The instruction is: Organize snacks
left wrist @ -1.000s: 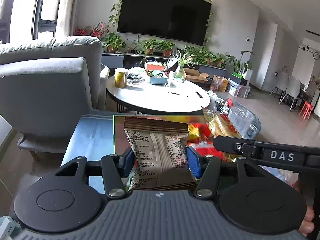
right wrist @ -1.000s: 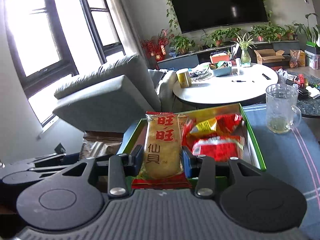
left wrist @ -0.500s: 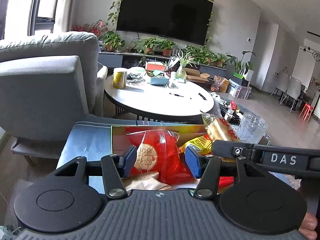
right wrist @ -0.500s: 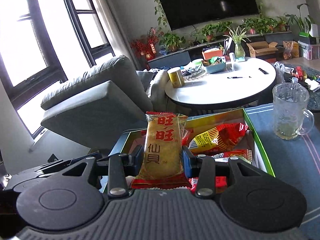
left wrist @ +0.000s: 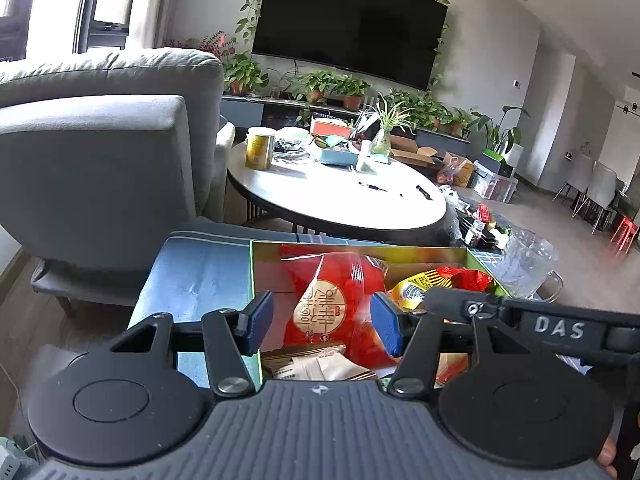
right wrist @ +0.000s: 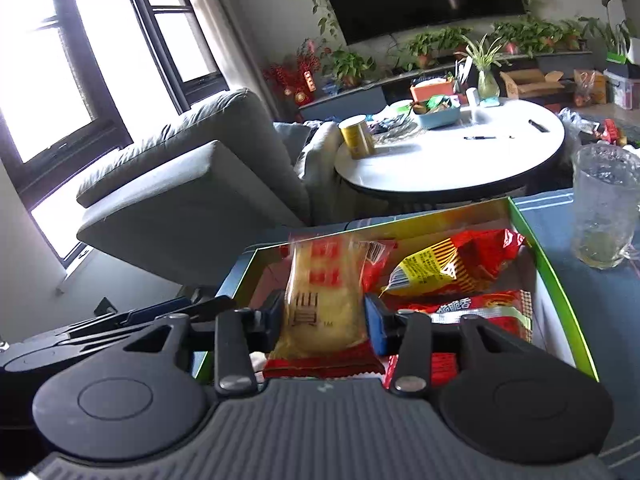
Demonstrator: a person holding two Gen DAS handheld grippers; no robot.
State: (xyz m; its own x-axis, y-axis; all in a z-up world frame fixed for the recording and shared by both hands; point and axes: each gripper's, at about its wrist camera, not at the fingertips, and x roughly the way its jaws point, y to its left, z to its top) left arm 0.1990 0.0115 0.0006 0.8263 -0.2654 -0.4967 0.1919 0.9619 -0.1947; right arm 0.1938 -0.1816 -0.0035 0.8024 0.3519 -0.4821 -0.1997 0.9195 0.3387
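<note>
The left gripper (left wrist: 322,322), jaws opening and empty, has dropped its brown packet (left wrist: 316,366) into the box (left wrist: 253,268), while the right gripper (right wrist: 324,316) still clamps the yellow cracker pack (right wrist: 324,300) above it, next to go in

- Ahead of the right tool (right wrist: 326,318), snack packets (right wrist: 456,266) crowd the green-rimmed box (right wrist: 560,280).
- To its right, a glass mug (right wrist: 604,208) stands on the tabletop (right wrist: 560,216).
- Left of the left tool (left wrist: 320,322), blue tabletop lies bare.

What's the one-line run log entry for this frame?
phase: placing snacks | left gripper: opening, empty, above red packet | right gripper: shut on yellow rice-cracker packet | target: green-rimmed box
</note>
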